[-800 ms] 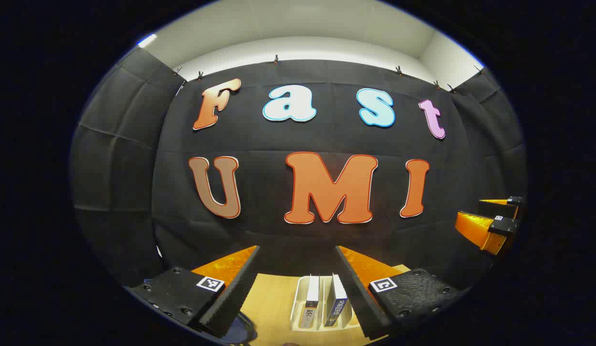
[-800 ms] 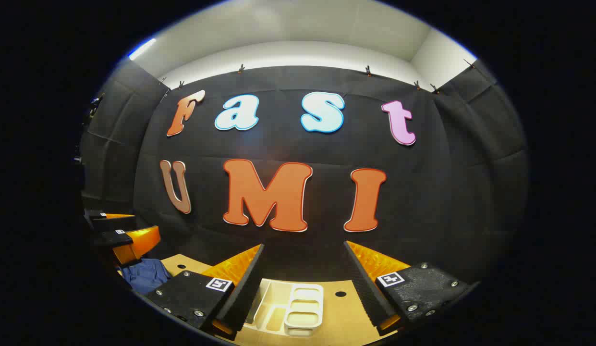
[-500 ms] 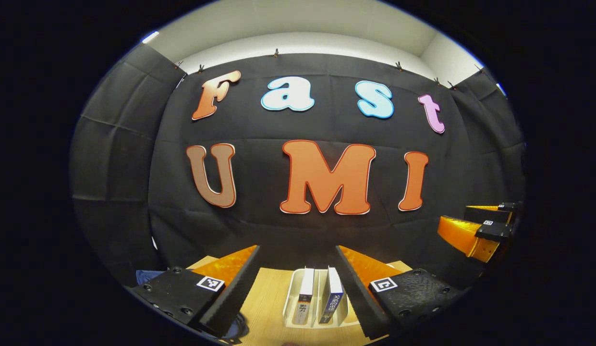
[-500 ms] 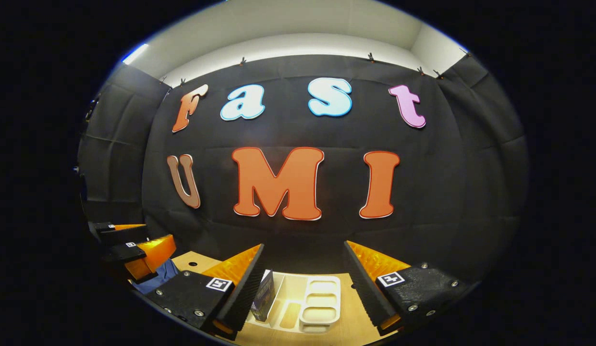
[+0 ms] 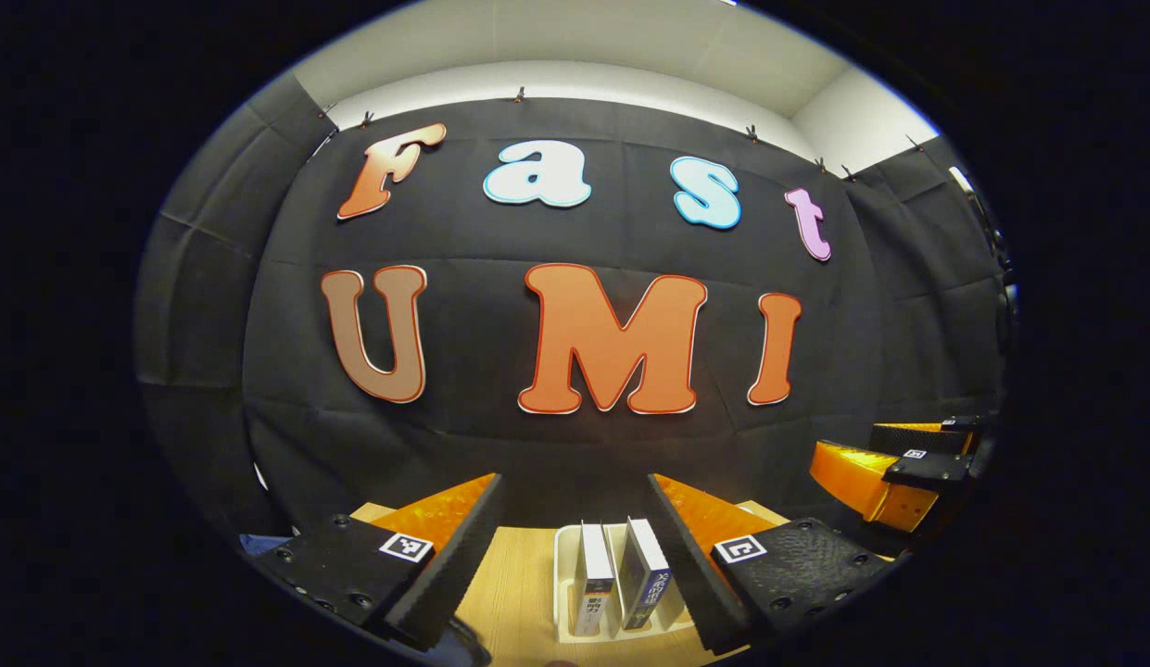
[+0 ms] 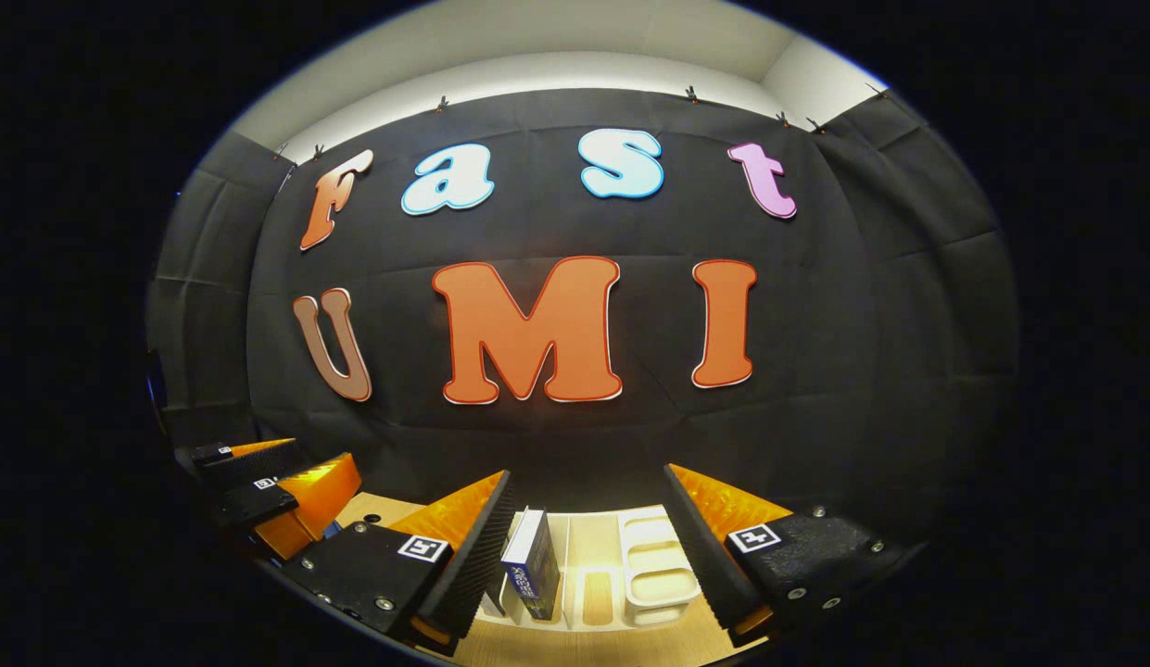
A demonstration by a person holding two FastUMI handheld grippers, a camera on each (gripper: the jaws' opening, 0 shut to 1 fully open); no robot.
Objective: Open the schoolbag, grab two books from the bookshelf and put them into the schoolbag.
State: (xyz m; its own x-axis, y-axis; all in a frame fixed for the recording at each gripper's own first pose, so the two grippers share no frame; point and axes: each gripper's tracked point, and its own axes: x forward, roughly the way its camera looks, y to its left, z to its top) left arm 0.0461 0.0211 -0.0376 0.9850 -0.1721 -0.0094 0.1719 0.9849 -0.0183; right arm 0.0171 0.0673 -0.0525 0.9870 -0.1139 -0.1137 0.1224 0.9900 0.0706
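Observation:
Two books (image 5: 595, 582) stand upright side by side in a white rack (image 5: 562, 593) on the wooden table, just below and beyond my left gripper (image 5: 575, 480), which is open and holds nothing. A sliver of the blue schoolbag (image 5: 258, 541) peeks out at the lower left. In the right gripper view one blue-spined book (image 6: 534, 561) stands in the rack (image 6: 656, 567), close to the inner side of my left-hand finger. My right gripper (image 6: 587, 472) is open and holds nothing. Both grippers hover above the table, apart from the books.
The right gripper (image 5: 848, 446) hangs at the right in the left gripper view. The left gripper (image 6: 320, 454) hangs at the left in the right gripper view. The black cloth wall stands close behind the table (image 6: 380, 508). The rack's right compartments (image 6: 650, 593) hold no books.
Both views have shifted so that more of the rack shows. In the right gripper view the rack slid right and a book came into sight. Both grippers stay open.

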